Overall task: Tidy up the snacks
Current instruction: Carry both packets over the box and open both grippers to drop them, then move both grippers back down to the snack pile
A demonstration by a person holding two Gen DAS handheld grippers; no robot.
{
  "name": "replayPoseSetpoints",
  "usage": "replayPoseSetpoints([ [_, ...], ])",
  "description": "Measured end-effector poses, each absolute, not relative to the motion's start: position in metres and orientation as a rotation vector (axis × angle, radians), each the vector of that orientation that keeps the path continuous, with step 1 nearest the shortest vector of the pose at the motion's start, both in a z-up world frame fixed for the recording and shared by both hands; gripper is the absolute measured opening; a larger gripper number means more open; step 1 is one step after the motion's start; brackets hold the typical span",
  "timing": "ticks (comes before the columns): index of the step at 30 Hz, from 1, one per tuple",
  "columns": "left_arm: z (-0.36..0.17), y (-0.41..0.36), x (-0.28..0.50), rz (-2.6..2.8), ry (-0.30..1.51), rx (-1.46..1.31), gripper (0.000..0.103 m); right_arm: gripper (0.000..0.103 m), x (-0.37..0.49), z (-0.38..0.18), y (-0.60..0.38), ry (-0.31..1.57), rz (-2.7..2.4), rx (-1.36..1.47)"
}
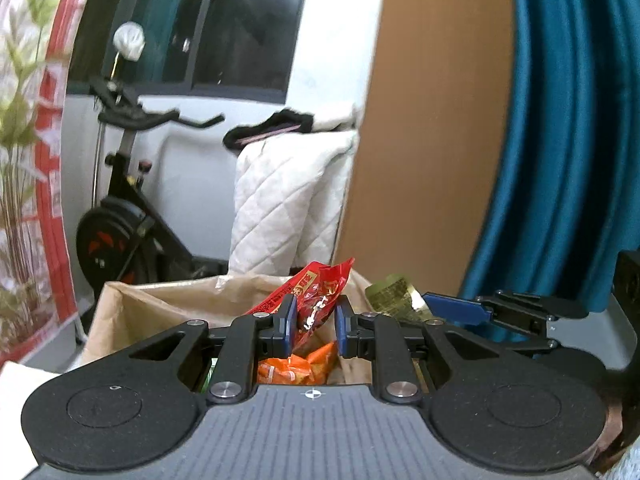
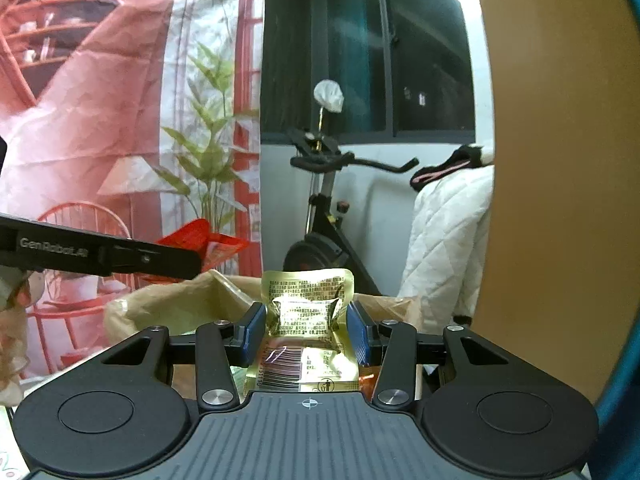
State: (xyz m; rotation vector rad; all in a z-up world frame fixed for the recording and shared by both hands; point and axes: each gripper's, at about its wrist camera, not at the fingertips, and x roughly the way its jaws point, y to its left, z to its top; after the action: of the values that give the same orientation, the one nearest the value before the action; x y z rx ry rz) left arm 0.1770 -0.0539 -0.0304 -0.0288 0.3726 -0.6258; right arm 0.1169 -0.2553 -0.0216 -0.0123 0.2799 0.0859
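My left gripper [image 1: 316, 320] is shut on a red snack packet [image 1: 320, 288], which stands up between its blue pads above an open brown paper bag [image 1: 160, 300]. Orange snack packets [image 1: 296, 368] lie inside that bag, below the fingers. My right gripper [image 2: 306, 326] is shut on a gold foil packet [image 2: 306, 320] with printed text and a barcode, held upright over the same bag [image 2: 180, 304]. In the left wrist view the gold packet [image 1: 394, 294] and the right gripper's blue finger [image 1: 456, 308] show at the right. In the right wrist view the left gripper's black arm [image 2: 100, 252] and the red packet [image 2: 200, 240] show at the left.
A black exercise bike [image 1: 124, 216] stands behind the bag. A white quilted cover [image 1: 288, 196] hangs beside it, a tall brown board [image 1: 432, 120] and a teal curtain [image 1: 572, 120] rise at the right. A red-and-white printed backdrop with a green plant [image 2: 120, 120] fills the left.
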Motion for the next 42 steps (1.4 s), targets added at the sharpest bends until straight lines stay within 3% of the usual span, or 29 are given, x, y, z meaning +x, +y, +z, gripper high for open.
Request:
replayPoseSetpoints([
  [7, -0.049, -0.059, 0.200, -0.624, 0.440, -0.035, 0.022, 0.044, 0.156, -0.050, -0.251, 0.353, 0.080, -0.002],
  [9, -0.053, -0.060, 0.204, -0.627, 0.460, -0.039, 0.024, 0.050, 0.159, -0.057, -0.251, 0.371, 0.070, 0.004],
  [12, -0.054, -0.059, 0.201, -0.609, 0.464, -0.030, 0.046, 0.053, 0.158, -0.063, -0.251, 0.394, 0.060, 0.016],
  [13, -0.052, -0.058, 0.201, -0.601, 0.461, -0.028, 0.049, 0.053, 0.156, -0.063, -0.252, 0.395, 0.056, 0.020],
  [15, -0.050, -0.053, 0.196, -0.602, 0.462, -0.027, 0.049, 0.060, 0.150, -0.062, -0.251, 0.389, 0.052, 0.022],
  [26, -0.025, -0.003, 0.144, -0.511, 0.449, -0.054, 0.051, 0.060, 0.091, -0.044, -0.248, 0.364, 0.047, 0.067],
  [42, -0.073, 0.114, 0.077, -0.278, 0.541, -0.109, 0.051, 0.060, 0.011, -0.102, -0.247, 0.430, -0.007, 0.196],
])
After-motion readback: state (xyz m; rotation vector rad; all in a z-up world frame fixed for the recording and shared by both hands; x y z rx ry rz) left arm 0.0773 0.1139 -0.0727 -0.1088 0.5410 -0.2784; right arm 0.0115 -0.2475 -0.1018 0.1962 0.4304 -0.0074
